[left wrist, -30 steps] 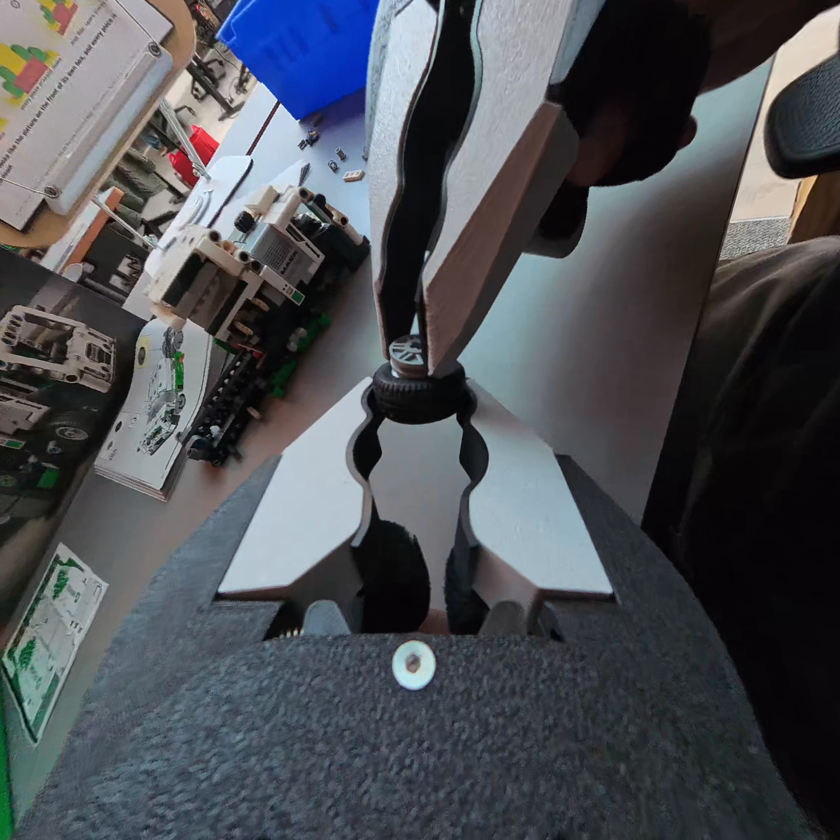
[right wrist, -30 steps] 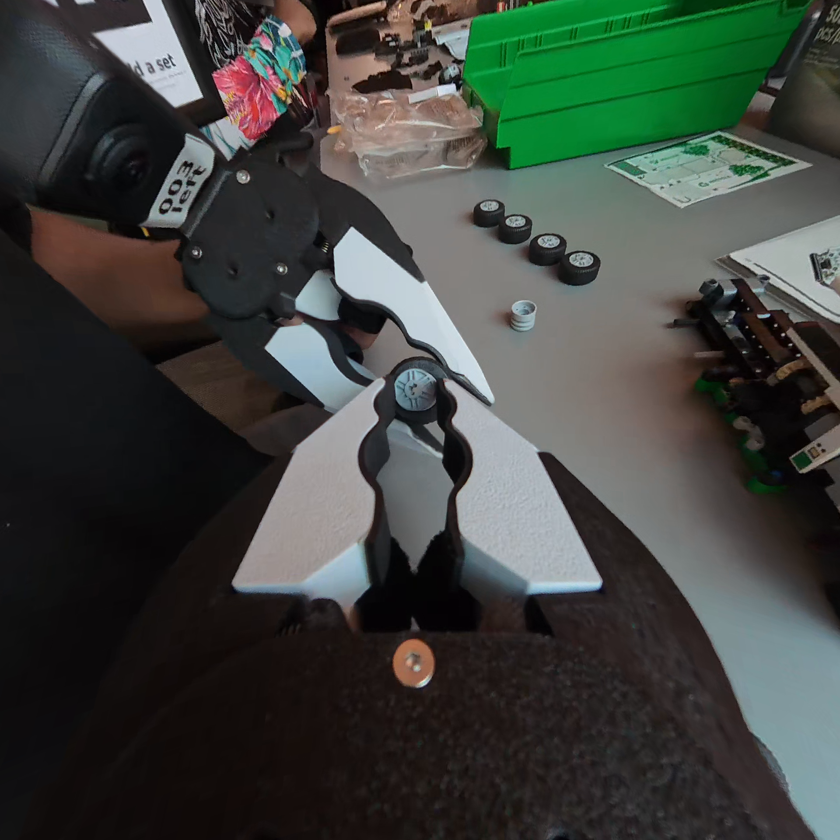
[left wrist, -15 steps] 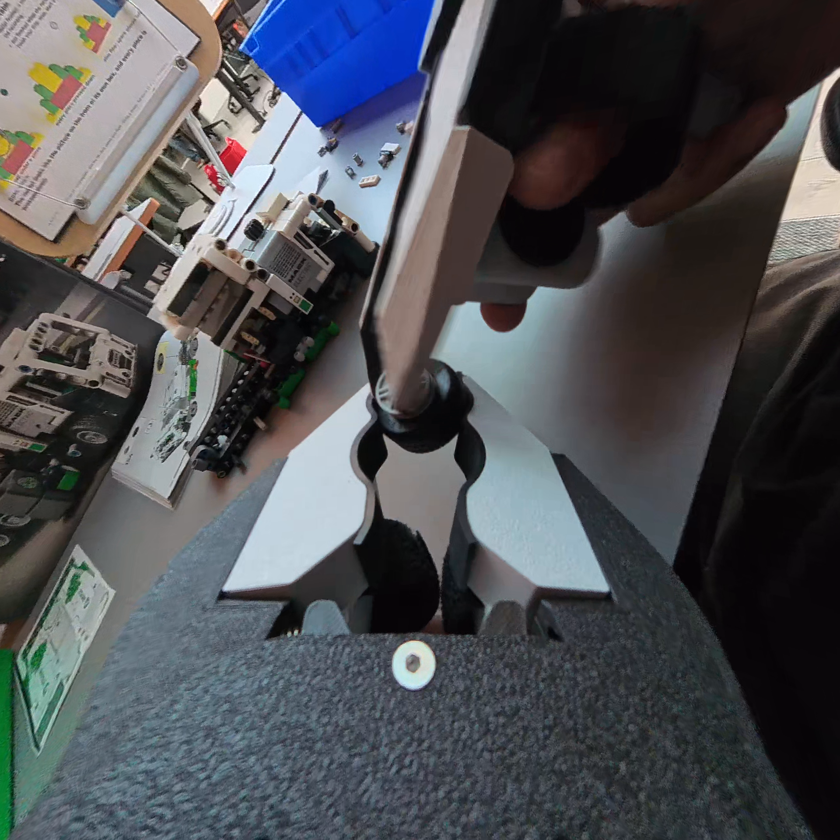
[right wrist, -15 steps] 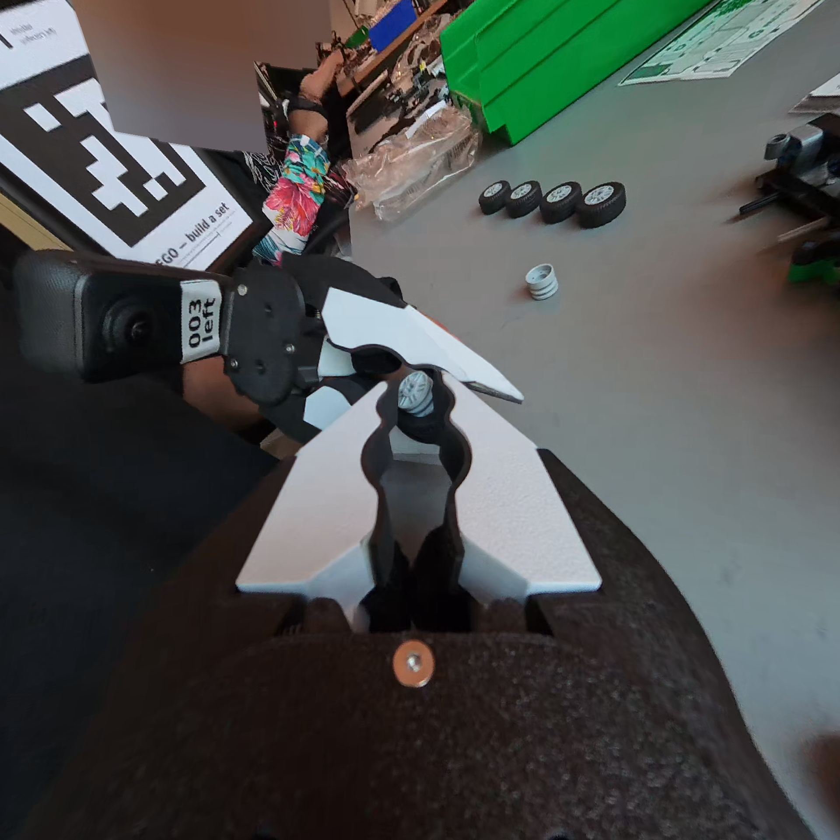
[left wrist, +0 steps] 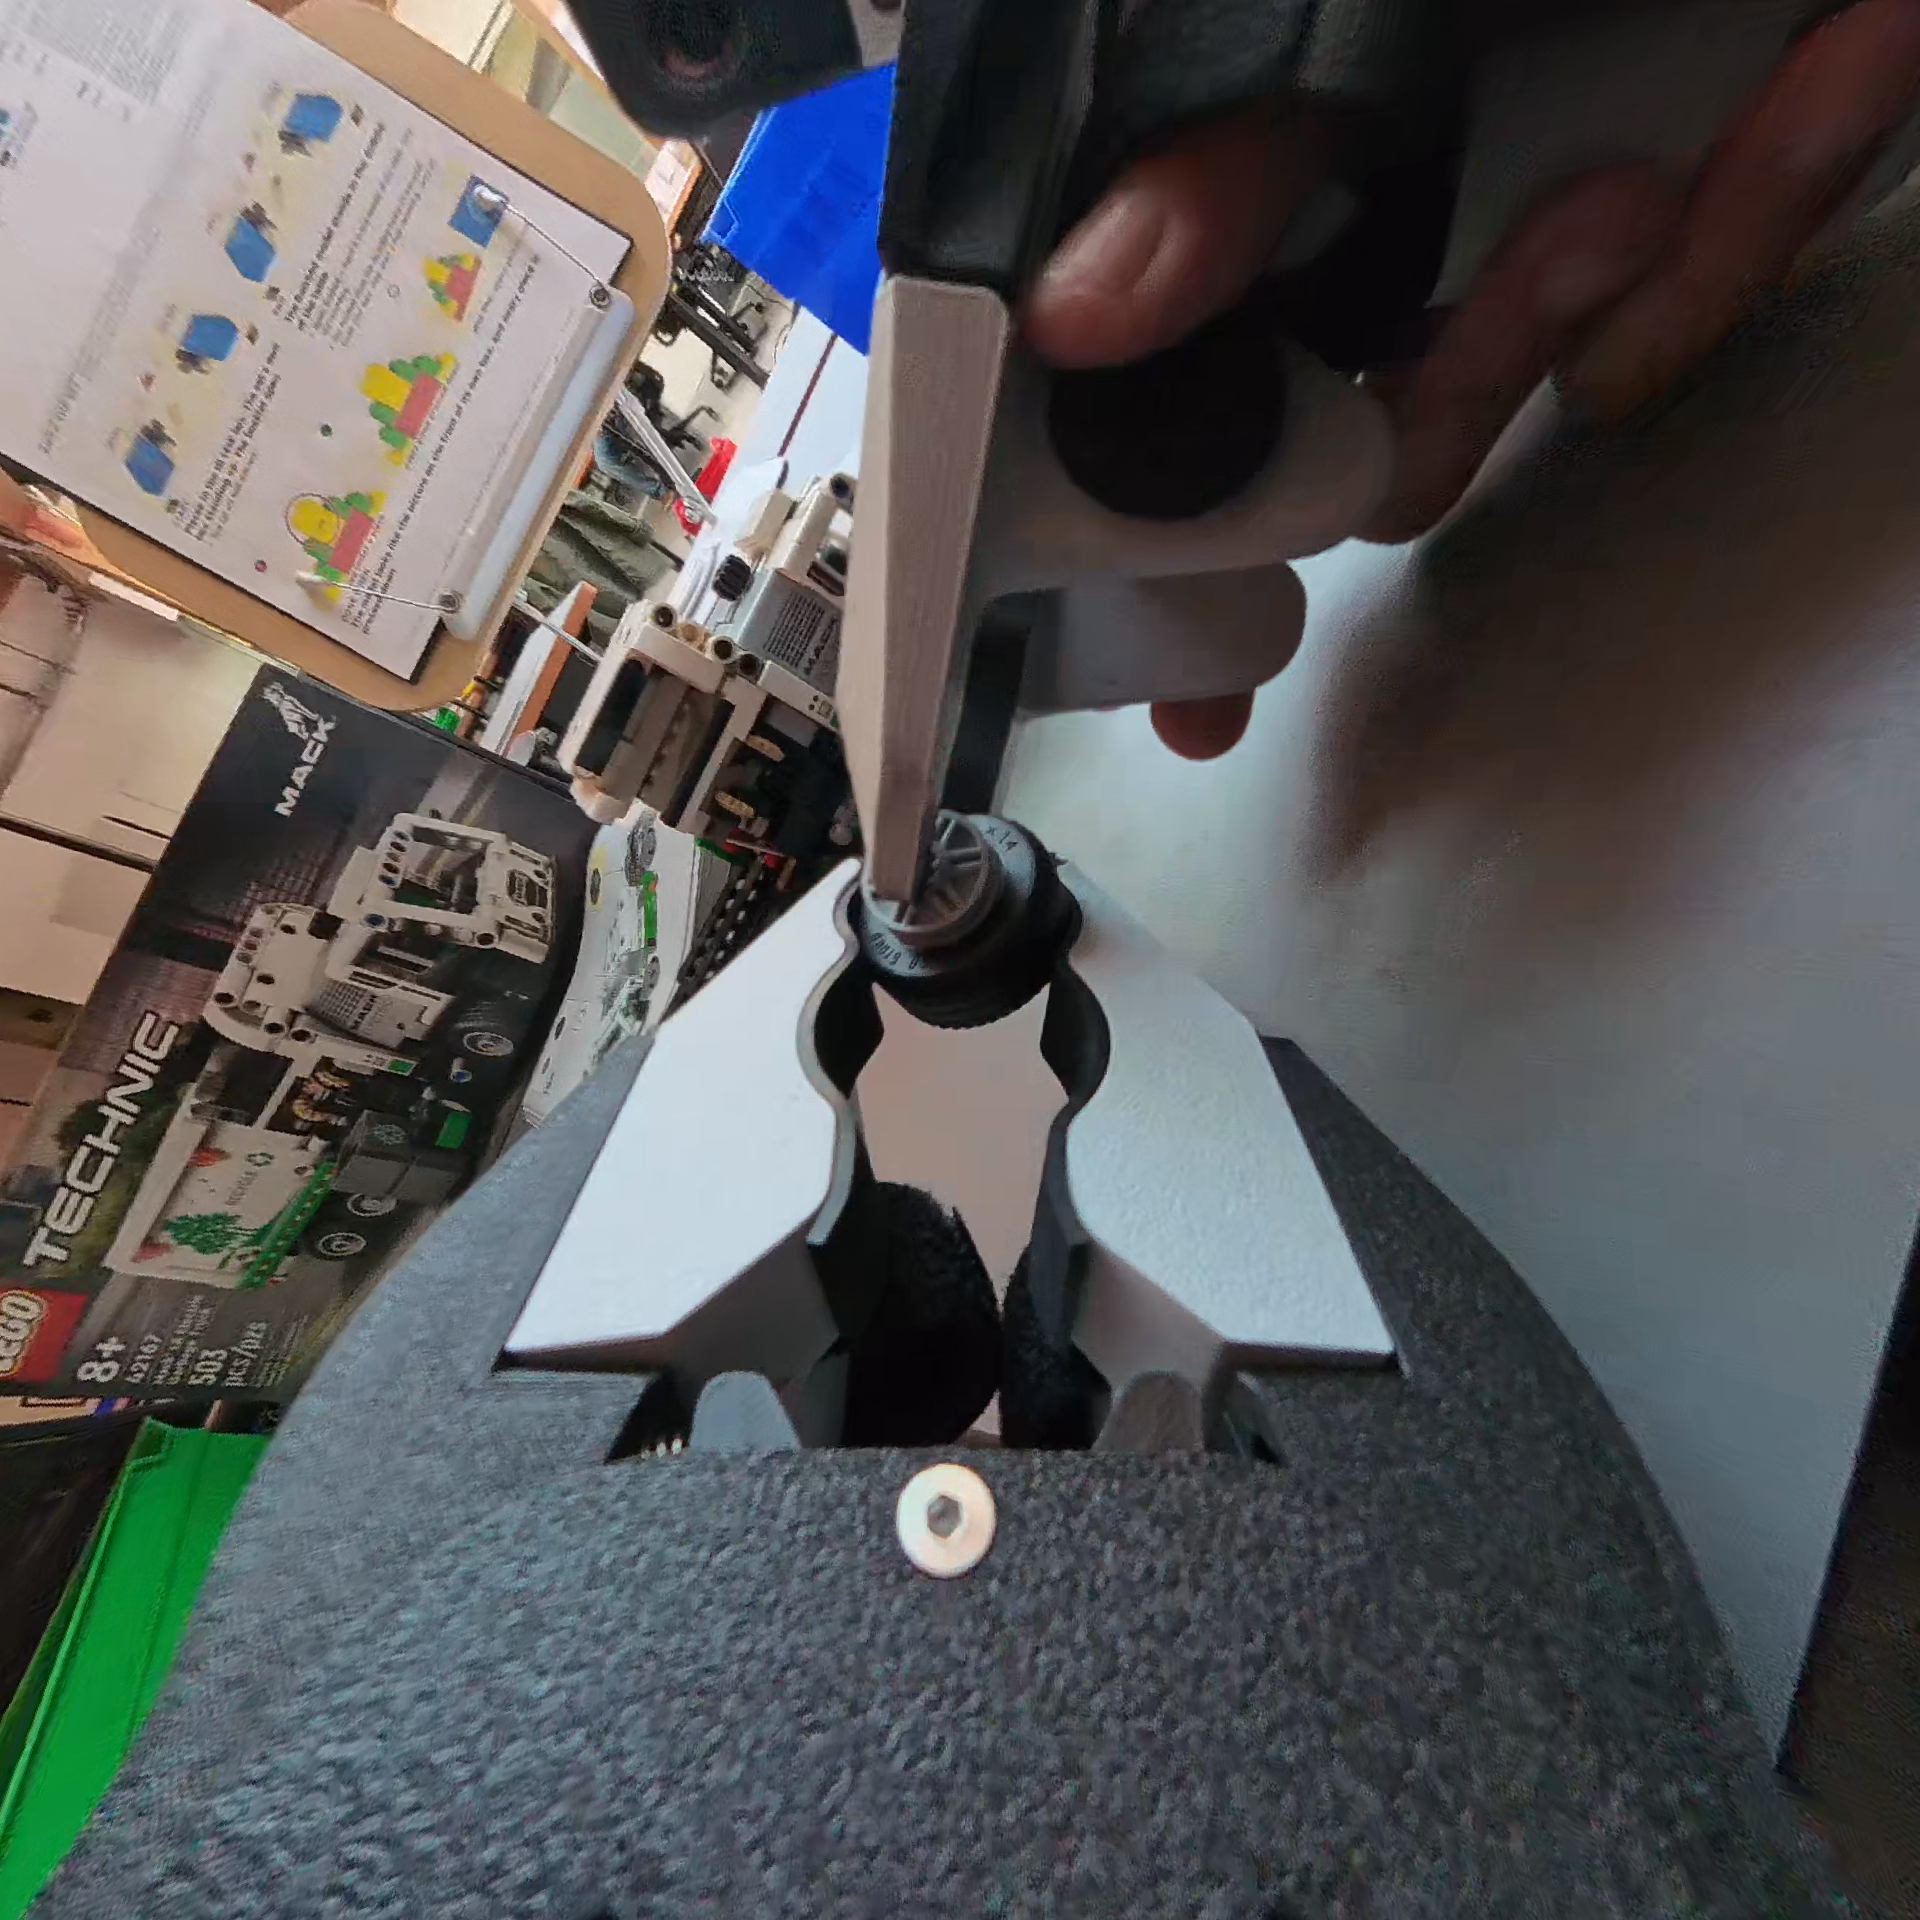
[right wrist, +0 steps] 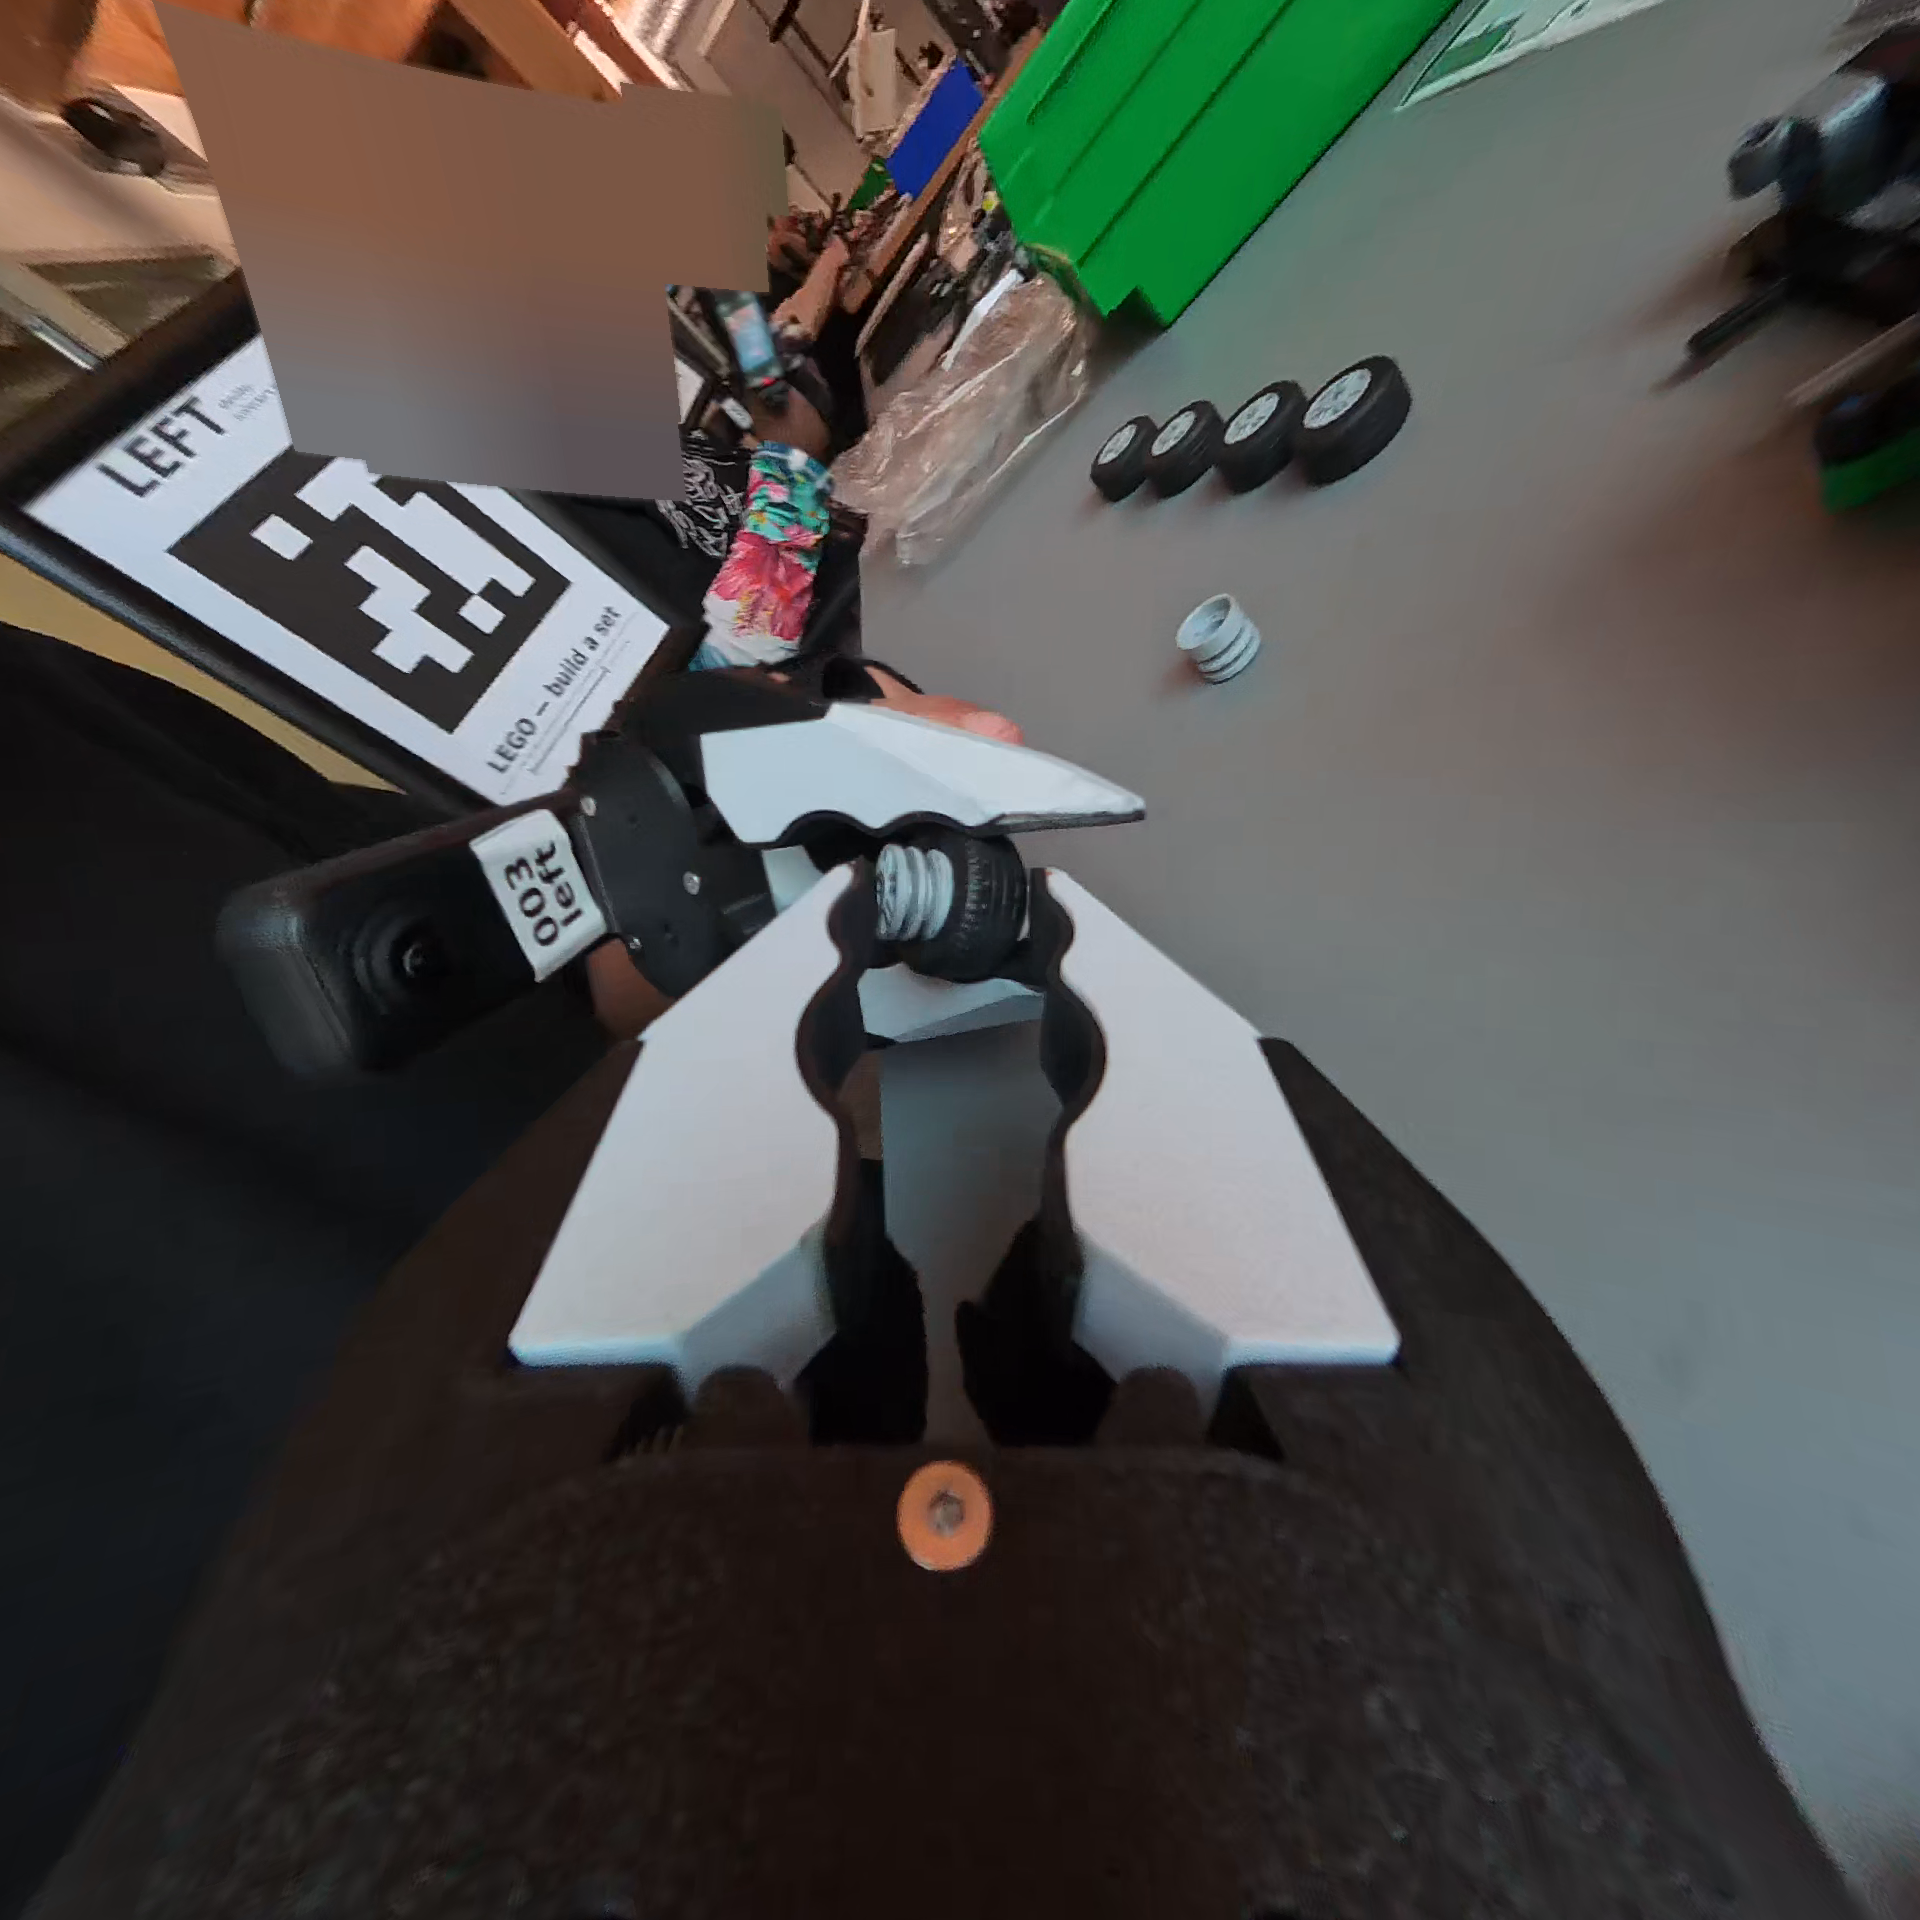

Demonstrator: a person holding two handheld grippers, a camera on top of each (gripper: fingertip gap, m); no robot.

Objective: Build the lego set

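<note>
Grey tabletop [right wrist: 1507,935] stretches under both tools, with a green bin [right wrist: 1174,156] at its far side, four finished wheels [right wrist: 1252,436] in a row, and a loose grey rim [right wrist: 1219,638] standing apart from them. Over the near edge, above the person's lap, the left gripper [left wrist: 961,935] pinches a black tyre [left wrist: 971,961] between its fingertips, while the right gripper [right wrist: 951,914] is closed on the grey hub [right wrist: 906,891] that sits partly inside that tyre. The hub looks skewed and only half seated, so a push off its axis could probably wedge it crooked or squeeze the soft tyre out of the left jaws. Since the pair hangs beyond the table edge, a slip would likely drop the piece to the lap or floor. Open table lies ahead and to the right, well clear of the half-built truck [left wrist: 727,675], the booklet [left wrist: 613,966] and the set's box [left wrist: 260,1039] on the left.
</note>
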